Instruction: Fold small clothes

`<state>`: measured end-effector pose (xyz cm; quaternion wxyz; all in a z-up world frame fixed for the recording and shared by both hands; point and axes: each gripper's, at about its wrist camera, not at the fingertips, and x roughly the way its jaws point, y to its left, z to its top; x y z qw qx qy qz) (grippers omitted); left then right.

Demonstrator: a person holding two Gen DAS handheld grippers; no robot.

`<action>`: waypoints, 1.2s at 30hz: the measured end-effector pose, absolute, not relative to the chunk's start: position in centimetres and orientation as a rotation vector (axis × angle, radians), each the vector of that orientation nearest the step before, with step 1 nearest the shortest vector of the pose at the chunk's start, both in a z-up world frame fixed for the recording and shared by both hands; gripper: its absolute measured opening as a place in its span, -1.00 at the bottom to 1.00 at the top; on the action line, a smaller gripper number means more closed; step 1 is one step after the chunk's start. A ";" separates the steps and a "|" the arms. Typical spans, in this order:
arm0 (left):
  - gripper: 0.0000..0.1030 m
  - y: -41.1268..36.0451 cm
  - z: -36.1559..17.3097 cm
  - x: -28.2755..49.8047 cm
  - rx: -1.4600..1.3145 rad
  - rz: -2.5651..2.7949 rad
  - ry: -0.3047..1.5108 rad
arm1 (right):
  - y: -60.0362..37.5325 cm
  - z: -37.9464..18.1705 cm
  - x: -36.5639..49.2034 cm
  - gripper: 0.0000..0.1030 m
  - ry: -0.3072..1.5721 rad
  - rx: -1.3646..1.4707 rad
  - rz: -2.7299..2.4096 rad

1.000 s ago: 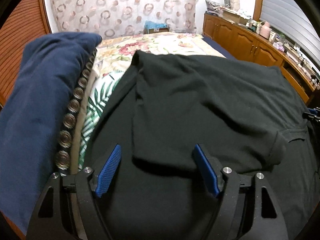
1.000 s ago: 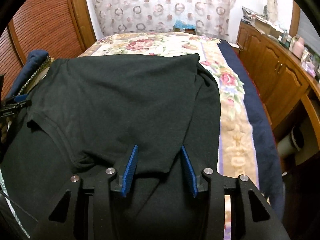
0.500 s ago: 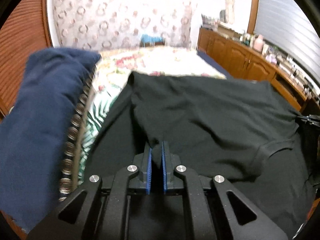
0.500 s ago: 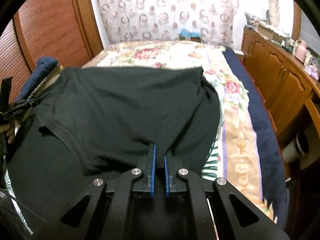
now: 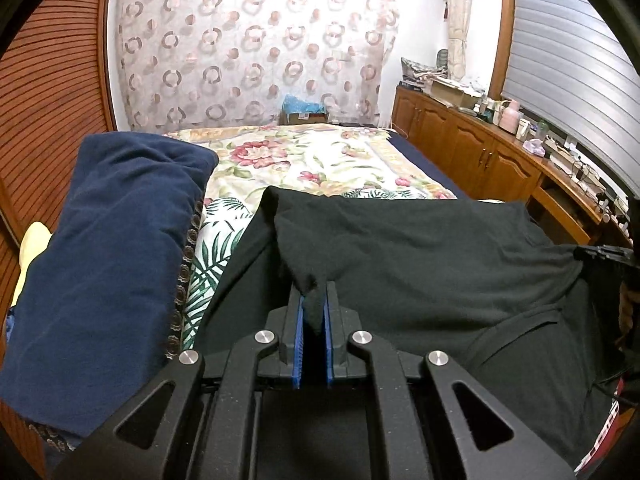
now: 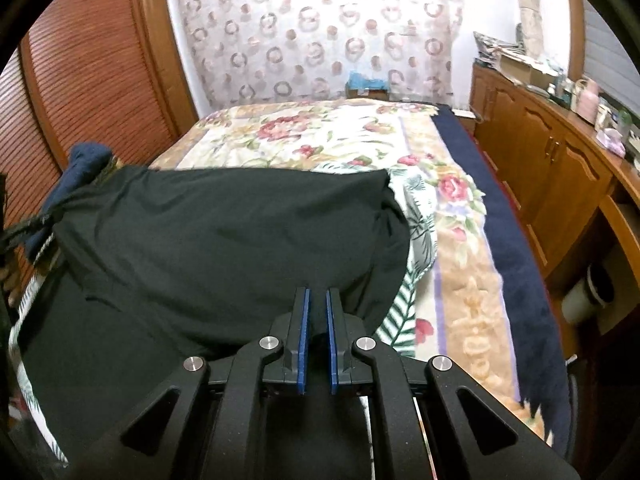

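Jaws on both grippers are clenching cloth: the left gripper (image 5: 313,308) is pinching a peaked corner of the black shirt (image 5: 420,264) between its blue pads, and the right gripper (image 6: 316,312) is gripping the shirt's (image 6: 224,240) edge on the opposite side, with dark fabric sitting between its pads. The shirt is lying on the bed (image 5: 320,160), spread over the floral bedspread (image 6: 340,136), with 1 layer already doubled over the lower part nearest the cameras. A navy pillow (image 5: 108,248) is resting just beside the shirt on its left.

The step in hand is judged to be carrying the gripped edge across to make the next fold. To do it well, both grippers should be rising together and travelling at the same pace, so the held edge is staying taut and straight between them rather than sagging in the middle. Keeping the lift low is helping the lower layer stay flat. The left side is needing care near the pillow, since dragging cloth against it could be skewing the crease. Releasing should be waiting until the edges are lining up.
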<state>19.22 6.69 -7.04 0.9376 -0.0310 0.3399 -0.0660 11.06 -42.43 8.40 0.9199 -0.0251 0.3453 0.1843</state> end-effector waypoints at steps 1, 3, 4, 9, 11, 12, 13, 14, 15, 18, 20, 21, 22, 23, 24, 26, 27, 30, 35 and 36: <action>-0.83 6.6 -7.1 19.3 -0.062 -0.137 0.692 | -42.4 8.5 11.2 -0.88 0.707 -0.048 0.387; -0.83 6.3 -7.0 19.1 -0.060 -0.139 0.691 | -41.8 8.5 11.2 -0.91 0.698 -0.062 0.405; -0.83 6.3 -7.0 19.2 -0.060 -0.139 0.689 | -41.6 8.4 11.1 -0.92 0.697 -0.067 0.415; -0.83 6.4 -6.5 18.8 -0.068 -0.145 0.676 | -41.6 8.5 10.9 -0.94 0.671 -0.066 0.442; -0.83 6.4 -6.0 18.3 -0.073 -0.158 0.662 | -41.8 8.9 10.4 -0.94 0.649 -0.066 0.447; -0.83 6.4 -5.6 17.9 -0.073 -0.163 0.652 | -42.0 9.0 10.1 -0.94 0.639 -0.062 0.451; -0.83 6.3 -5.1 17.4 -0.067 -0.166 0.641 | -42.2 9.3 9.8 -0.94 0.628 -0.062 0.455; -0.83 6.2 -4.9 17.0 -0.062 -0.167 0.631 | -42.5 9.5 9.3 -0.94 0.615 -0.065 0.454; -0.83 6.3 -4.4 16.3 -0.056 -0.166 0.618 | -42.7 9.7 8.9 -0.94 0.604 -0.068 0.457; -0.83 6.6 -3.6 14.8 -0.060 -0.167 0.594 | -43.1 10.1 7.3 -0.94 0.576 -0.081 0.460; -0.83 7.0 -3.0 13.4 -0.059 -0.168 0.578 | -43.4 10.2 6.1 -0.94 0.565 -0.095 0.464; -0.83 7.1 -2.8 12.9 -0.057 -0.167 0.573 | -43.7 10.2 5.5 -0.94 0.562 -0.103 0.467; -0.83 7.2 -2.7 12.2 -0.057 -0.167 0.568 | -43.9 10.1 4.9 -0.94 0.560 -0.111 0.471; -0.83 7.3 -2.6 11.6 -0.057 -0.168 0.564 | -44.1 10.0 4.2 -0.94 0.561 -0.117 0.475; -0.83 7.5 -2.6 10.7 -0.060 -0.170 0.561 | -44.2 9.9 3.6 -0.94 0.563 -0.123 0.477; -0.83 7.9 -2.8 8.9 -0.067 -0.173 0.559 | -44.4 9.7 2.2 -0.94 0.568 -0.141 0.480; -0.83 8.0 -2.9 8.4 -0.067 -0.172 0.559 | -44.5 9.6 1.6 -0.94 0.571 -0.146 0.483; -0.83 8.3 -3.3 6.3 -0.064 -0.169 0.560 | -44.8 9.2 -0.7 -0.94 0.575 -0.163 0.488; -0.83 9.1 -3.9 3.5 -0.080 -0.164 0.570 | -45.7 9.1 -3.6 -0.94 0.586 -0.164 0.485; -0.83 9.2 -4.2 3.1 -0.081 -0.162 0.576 | -45.9 9.1 -4.0 -0.94 0.593 -0.155 0.486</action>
